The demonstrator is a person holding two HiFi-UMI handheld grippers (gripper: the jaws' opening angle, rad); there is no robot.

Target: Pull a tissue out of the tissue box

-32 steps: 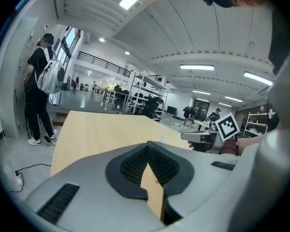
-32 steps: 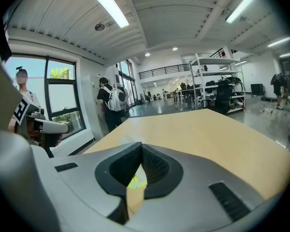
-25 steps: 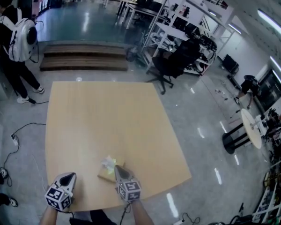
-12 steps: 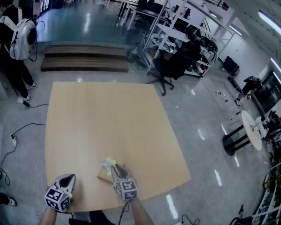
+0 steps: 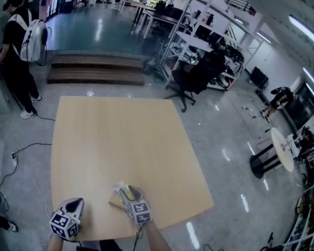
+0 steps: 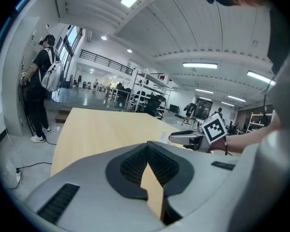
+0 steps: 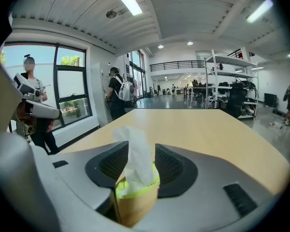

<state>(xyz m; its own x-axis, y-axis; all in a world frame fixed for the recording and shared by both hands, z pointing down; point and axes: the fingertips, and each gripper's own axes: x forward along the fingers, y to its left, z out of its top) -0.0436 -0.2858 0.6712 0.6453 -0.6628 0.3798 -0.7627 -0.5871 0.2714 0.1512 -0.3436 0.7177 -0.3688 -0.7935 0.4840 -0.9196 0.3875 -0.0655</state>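
Observation:
A small tan tissue box with a yellow-green top lies near the front edge of the wooden table. A white tissue sticks up from the box. My right gripper reaches over the box from the near side. Its jaws are opening, and the tissue stands between the pads. In the head view this gripper covers part of the box. My left gripper hovers to the left of the box, shut and empty. The left gripper view also shows the right gripper.
A person with a white backpack stands at the far left beyond the table. Wooden steps, a black office chair and shelving lie behind it. A round side table stands at the right. Cables trail on the floor at the left.
My right gripper has edged forward and left over the box, and its jaws look wider apart. The left gripper has kept still.

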